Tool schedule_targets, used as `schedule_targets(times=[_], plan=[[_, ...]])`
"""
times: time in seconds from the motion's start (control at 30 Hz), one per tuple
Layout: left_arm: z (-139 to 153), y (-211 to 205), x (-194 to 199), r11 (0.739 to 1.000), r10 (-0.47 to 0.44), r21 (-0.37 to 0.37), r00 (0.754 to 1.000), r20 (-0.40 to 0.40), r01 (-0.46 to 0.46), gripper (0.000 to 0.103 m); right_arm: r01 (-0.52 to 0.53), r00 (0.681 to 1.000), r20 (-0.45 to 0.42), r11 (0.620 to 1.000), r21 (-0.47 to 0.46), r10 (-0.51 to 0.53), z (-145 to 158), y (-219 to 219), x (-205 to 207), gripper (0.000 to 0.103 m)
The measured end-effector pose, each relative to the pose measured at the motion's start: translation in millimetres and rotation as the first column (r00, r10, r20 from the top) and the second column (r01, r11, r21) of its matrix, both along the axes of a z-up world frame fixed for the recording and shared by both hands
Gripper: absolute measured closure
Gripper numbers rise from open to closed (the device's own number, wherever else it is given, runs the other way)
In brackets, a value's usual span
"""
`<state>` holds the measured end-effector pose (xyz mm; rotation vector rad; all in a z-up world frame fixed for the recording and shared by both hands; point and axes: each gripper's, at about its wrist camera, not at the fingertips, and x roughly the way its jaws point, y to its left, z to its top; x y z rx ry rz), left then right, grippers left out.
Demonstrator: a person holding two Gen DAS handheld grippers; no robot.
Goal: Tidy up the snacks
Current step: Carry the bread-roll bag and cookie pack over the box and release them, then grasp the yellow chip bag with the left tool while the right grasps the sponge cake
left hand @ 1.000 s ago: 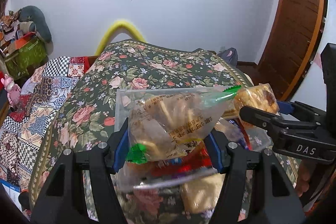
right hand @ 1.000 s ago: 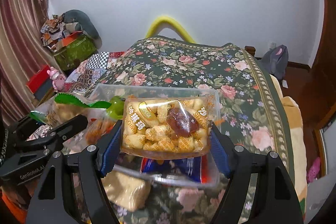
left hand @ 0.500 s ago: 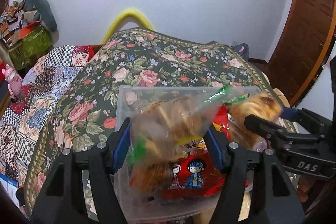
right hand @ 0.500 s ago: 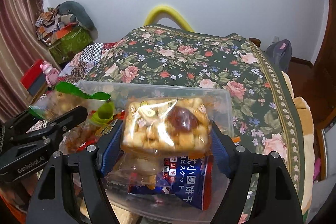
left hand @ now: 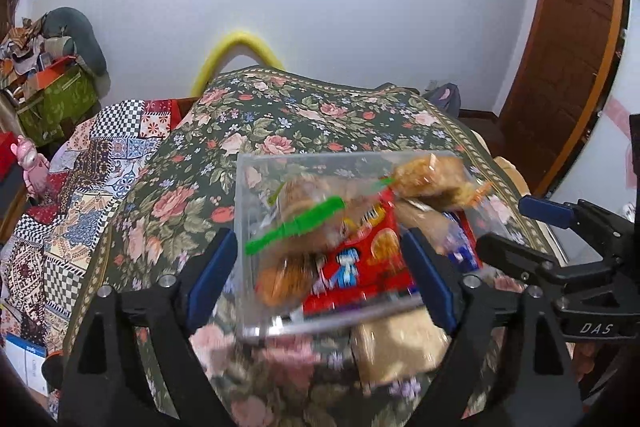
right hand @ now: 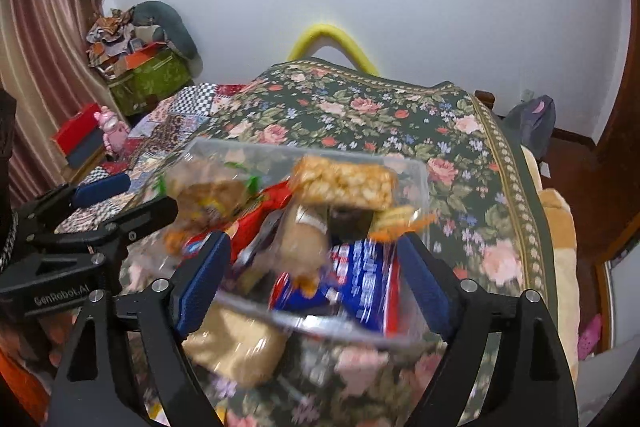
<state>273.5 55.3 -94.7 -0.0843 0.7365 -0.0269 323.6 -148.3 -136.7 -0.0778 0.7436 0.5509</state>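
Observation:
A clear plastic box (left hand: 244, 195) (right hand: 416, 175) sits on the floral bedspread and holds several snack packs. A green-edged bag of brown cookies (left hand: 296, 227) (right hand: 208, 199) lies in its left part. A clear pack of puffed corn snack (left hand: 428, 175) (right hand: 344, 183) lies at the back right. A red biscuit pack (left hand: 360, 259) and a blue one (right hand: 360, 275) lie under them. My left gripper (left hand: 320, 271) and right gripper (right hand: 312, 275) are both open and empty just in front of the box. The picture is blurred.
A tan snack pack (left hand: 400, 351) (right hand: 236, 343) lies on the bedspread (left hand: 280, 131) in front of the box. A patchwork quilt (left hand: 72, 187) lies left of the bed. A wooden door (left hand: 568, 47) stands at right. Boxes and clutter (right hand: 140, 67) stand at left.
Both grippers opened and let go of their packs, which dropped into the clear box. Both grippers have drawn back a little from the box.

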Motion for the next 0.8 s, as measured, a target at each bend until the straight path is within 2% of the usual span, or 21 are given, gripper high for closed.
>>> schedule_targets(times=[0.13,0.43,0.5,0.8], plan=[[-1,-4,-28,1.0,-0.028,0.003,1.0,-0.01,0.028,0.012,-0.008,1.0,-0.003,1.0,-0.018,0.008,-7,-8,-25,0.019],[-41,-31,-92,0.991,-0.133,-0.023,0.983,-0.127,0.131,0.012,0.022,1.0,-0.008,0.997,-0.073,-0.022,-28,-34,-82,0.019],[-53,-42,-106,0.987,-0.162,-0.027,0.974,-0.157,0.16,0.012,0.018,0.999,-0.026,0.998,-0.058,-0.02,-32,-41,-91,0.019],[-93,-73,-124,0.973,-0.233,-0.067,0.943,-0.239,0.223,0.012,0.034,0.996,-0.087,0.999,-0.028,-0.036,-46,-53,-107,0.019]])
